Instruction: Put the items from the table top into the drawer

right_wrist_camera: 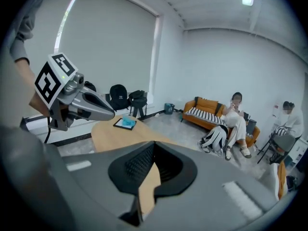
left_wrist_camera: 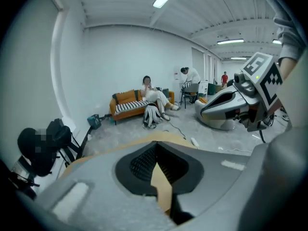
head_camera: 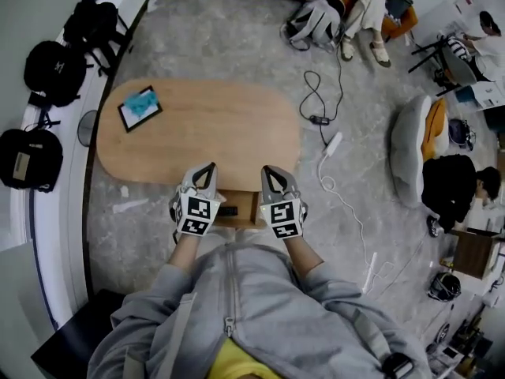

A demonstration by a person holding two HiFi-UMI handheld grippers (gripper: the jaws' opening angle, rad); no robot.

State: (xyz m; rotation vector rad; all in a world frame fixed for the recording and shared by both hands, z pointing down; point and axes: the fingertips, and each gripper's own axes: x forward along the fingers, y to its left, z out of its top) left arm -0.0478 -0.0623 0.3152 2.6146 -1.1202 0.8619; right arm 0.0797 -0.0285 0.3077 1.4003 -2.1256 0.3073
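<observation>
One flat dark-framed item point(head_camera: 140, 107) in the head view, at the far left end of the table point(head_camera: 237, 133), long side slanted, well apart from both claws. Nearer the left gripper point(head_camera: 207, 172) than the right gripper point(head_camera: 270, 174).

Left gripper view: jaws pressed together, nothing between.

Right gripper view: jaws likewise together and empty, item ahead and to the left.

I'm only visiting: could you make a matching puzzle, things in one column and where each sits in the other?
1. grey-and-white backpack
2. white power strip
3. black-framed flat board with a teal thing on it
4. black bags

A. far-left end of the oval wooden table
B. floor, right of that table
C. by the wall, left of that table
D. floor before the orange sofa

Pairs: 1-D, 2-B, 3-A, 4-C
</observation>
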